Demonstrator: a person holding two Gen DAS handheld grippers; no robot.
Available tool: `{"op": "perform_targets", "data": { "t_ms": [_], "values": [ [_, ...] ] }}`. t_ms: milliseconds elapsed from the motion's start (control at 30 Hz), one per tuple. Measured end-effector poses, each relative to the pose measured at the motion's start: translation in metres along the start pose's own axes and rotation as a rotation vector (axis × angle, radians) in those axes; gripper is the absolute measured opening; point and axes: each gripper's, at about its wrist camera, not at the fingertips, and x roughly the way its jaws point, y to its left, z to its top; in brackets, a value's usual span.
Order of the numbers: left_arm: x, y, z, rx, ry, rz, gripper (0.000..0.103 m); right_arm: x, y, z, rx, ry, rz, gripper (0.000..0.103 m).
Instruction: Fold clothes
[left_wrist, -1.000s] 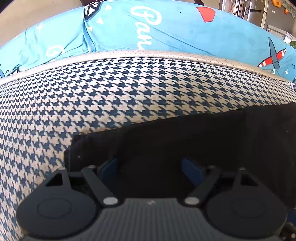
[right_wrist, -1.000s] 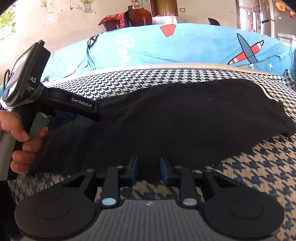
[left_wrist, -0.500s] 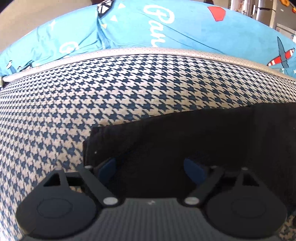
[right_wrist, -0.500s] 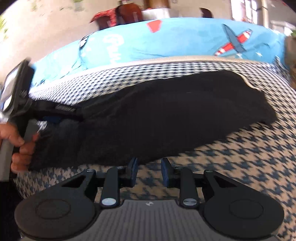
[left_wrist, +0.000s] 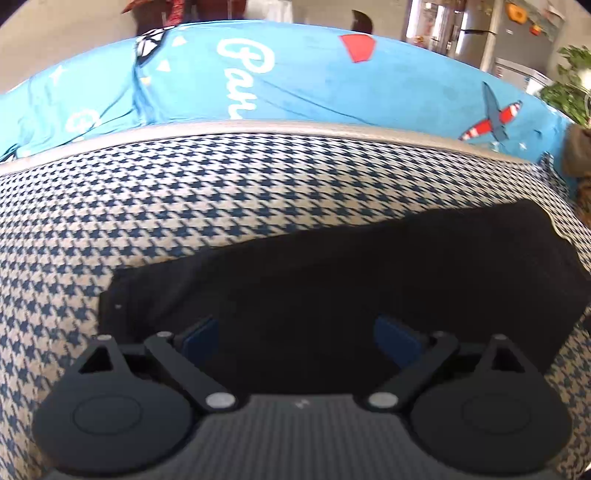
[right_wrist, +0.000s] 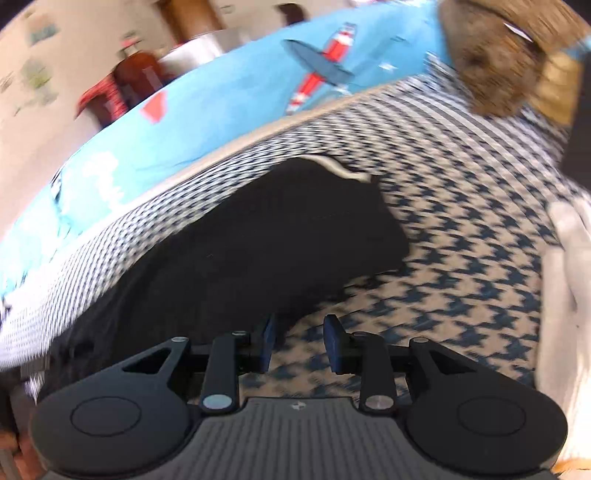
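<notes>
A black garment (left_wrist: 332, 280) lies in a long band on the houndstooth cover (left_wrist: 221, 192). My left gripper (left_wrist: 299, 336) hovers low over its left end, wide open, with both blue pads (left_wrist: 201, 334) above the dark cloth and nothing pinched. In the blurred, tilted right wrist view the same black garment (right_wrist: 258, 243) shows a white trim (right_wrist: 340, 170) at its far right end. My right gripper (right_wrist: 300, 347) stands at the garment's near edge by the right end, narrowly open. Only houndstooth cover (right_wrist: 461, 258) shows between its pads.
A bright blue blanket (left_wrist: 303, 85) with plane prints runs along the back of the cover. A brown plush object (right_wrist: 491, 62) sits at the far right corner. Pale cloth (right_wrist: 565, 277) lies at the right edge. A green plant (left_wrist: 569, 85) stands beyond.
My right gripper has swung to the right along the garment's near edge, and its view has tilted. The left gripper has drawn back slightly and stays open over the left end.
</notes>
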Motion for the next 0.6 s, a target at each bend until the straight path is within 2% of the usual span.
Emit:
{"op": "perform_targets", "data": {
  "t_ms": [100, 233, 600],
  "values": [
    [0.000, -0.005, -0.004, 0.023, 0.001, -0.011, 0.098, 0.006, -0.021, 0.011, 0.119, 0.008, 0.013, 0.034],
    [0.008, -0.010, -0.005, 0.051, 0.006, -0.023, 0.098, 0.012, -0.040, 0.020, 0.217, -0.008, 0.043, 0.035],
    [0.010, -0.015, -0.010, 0.089, 0.017, -0.028, 0.098, 0.034, -0.056, 0.038, 0.302, -0.045, 0.088, 0.035]
  ]
}}
